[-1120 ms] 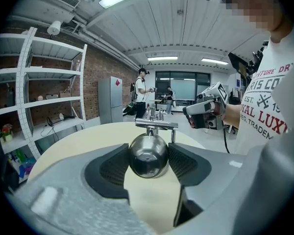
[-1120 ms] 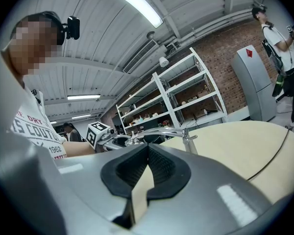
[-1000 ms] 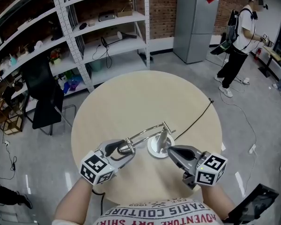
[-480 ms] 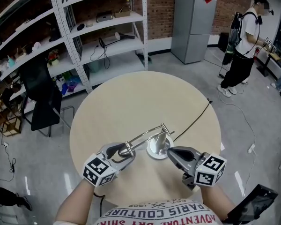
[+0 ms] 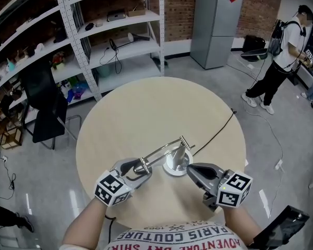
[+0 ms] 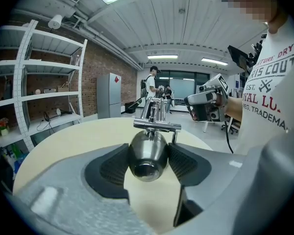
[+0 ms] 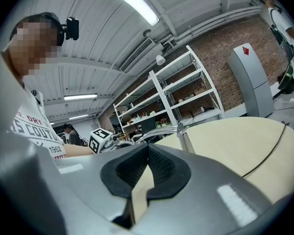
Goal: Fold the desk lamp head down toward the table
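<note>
A chrome desk lamp stands on the round table: its round base [image 5: 173, 165], a jointed double-rod arm [image 5: 164, 148] and a bullet-shaped metal head [image 5: 142, 165]. My left gripper [image 5: 139, 169] is shut on the lamp head [image 6: 147, 155], with both dark pads pressed against its sides. The arm [image 6: 156, 112] runs away from the head toward the base. My right gripper [image 5: 189, 168] is shut with nothing between its pads, its tips beside the base's right rim. In the right gripper view its tips [image 7: 148, 147] meet, and the lamp's upright post [image 7: 183, 136] shows beyond them.
The beige round table [image 5: 146, 105] carries a black cord [image 5: 219, 132] running from the lamp to the right edge. White shelving [image 5: 109, 35] and a black chair [image 5: 47, 113] stand at the back left, a grey fridge [image 5: 216, 25] behind. A person [image 5: 281, 61] stands far right.
My left gripper has sunk slightly with the lamp head in it. The right gripper has stayed put. The person in the background has walked to the right.
</note>
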The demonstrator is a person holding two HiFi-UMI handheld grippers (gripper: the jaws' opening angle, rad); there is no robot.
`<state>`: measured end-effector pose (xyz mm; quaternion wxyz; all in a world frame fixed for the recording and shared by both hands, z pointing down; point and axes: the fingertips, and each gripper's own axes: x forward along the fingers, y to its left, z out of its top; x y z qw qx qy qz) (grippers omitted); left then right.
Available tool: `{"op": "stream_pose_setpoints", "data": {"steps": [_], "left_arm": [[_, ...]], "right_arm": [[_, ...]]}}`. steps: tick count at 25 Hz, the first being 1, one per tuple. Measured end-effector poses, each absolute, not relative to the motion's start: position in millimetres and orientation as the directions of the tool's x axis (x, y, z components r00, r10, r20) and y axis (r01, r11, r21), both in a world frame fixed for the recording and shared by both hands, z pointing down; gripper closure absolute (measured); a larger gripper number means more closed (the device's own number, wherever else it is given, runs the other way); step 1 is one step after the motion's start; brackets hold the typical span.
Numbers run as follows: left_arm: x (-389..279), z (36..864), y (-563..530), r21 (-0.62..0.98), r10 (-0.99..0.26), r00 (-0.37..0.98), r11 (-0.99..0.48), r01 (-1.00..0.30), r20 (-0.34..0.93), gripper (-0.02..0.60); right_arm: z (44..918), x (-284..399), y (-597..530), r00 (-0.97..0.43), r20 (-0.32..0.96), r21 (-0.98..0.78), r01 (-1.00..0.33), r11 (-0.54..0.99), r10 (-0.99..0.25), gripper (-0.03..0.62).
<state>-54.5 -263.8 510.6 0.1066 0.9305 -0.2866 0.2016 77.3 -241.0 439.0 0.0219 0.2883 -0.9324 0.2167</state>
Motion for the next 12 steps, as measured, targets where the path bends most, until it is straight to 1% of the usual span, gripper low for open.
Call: {"op": "stream_pose_setpoints", "data": {"steps": [12], "left_arm": [[-50.0, 526.3, -265.6, 0.087, -0.476, 0.761, -0.821, -0.564, 0.441, 0.336]], "right_arm": [[445.8, 74.7, -243.5, -0.829, 0.178, -0.400, -0.553, 0.731, -0.530, 0.591]]}}
